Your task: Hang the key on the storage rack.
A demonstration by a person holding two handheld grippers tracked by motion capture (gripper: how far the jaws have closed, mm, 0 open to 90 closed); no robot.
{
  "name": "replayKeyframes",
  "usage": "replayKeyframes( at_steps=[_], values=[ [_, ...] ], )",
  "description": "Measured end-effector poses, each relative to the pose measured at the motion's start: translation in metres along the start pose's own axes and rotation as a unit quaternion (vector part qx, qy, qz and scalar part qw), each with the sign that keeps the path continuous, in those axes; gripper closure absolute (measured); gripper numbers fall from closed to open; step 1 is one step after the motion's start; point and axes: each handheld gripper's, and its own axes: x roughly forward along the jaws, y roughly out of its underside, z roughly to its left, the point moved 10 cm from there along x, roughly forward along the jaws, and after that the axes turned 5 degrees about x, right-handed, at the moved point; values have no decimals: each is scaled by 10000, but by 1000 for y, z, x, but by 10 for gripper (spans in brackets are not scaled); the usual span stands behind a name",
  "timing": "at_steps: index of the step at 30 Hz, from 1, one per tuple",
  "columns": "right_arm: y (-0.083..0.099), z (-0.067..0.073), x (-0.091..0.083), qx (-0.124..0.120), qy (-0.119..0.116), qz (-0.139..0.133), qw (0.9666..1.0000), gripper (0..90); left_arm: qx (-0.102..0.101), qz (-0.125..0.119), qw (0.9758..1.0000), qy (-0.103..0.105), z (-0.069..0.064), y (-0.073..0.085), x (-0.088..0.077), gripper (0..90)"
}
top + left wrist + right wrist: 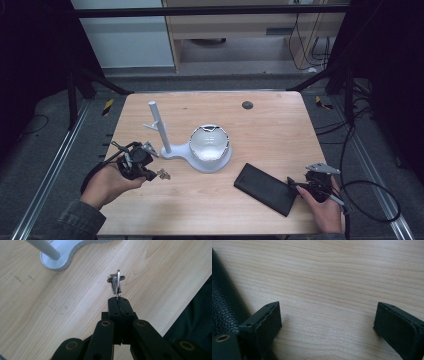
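Note:
A small bunch of keys on a metal ring (117, 283) hangs from my left gripper (118, 300), whose jaws are shut on the ring just above the wooden table. From above, the keys (163, 174) show at the tip of the left gripper (151, 174), near the table's front left. A white stand with an upright post (159, 127) and a side peg rises just beyond them; its base (60, 257) lies ahead of the jaws. My right gripper (327, 320) stands wide open over bare wood, beside a black leather wallet (222, 302).
A shiny round bowl (210, 142) sits on the white stand's base at mid-table. The black wallet (265, 189) lies flat at the front right, touching distance from the right gripper (296, 186). A small dark disc (247, 105) sits near the far edge.

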Motion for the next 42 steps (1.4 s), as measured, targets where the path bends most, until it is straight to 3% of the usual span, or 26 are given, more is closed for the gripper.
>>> replayKeyframes(
  at_steps=[13,22,35,42],
  values=[
    [0,0,0,-9,2,0,10000,77,-306,-197,9987,-359,29,-3,-51,900],
    [0,0,0,-6,8,3,10000,77,-503,-242,9971,-509,44,-6,-75,900],
    [0,0,0,-6,8,5,10000,77,-682,-295,9951,-647,63,-16,-89,900],
    [0,0,0,-13,10,-10,10000,77,-683,-282,9944,-758,67,-31,-93,899]
  ],
)
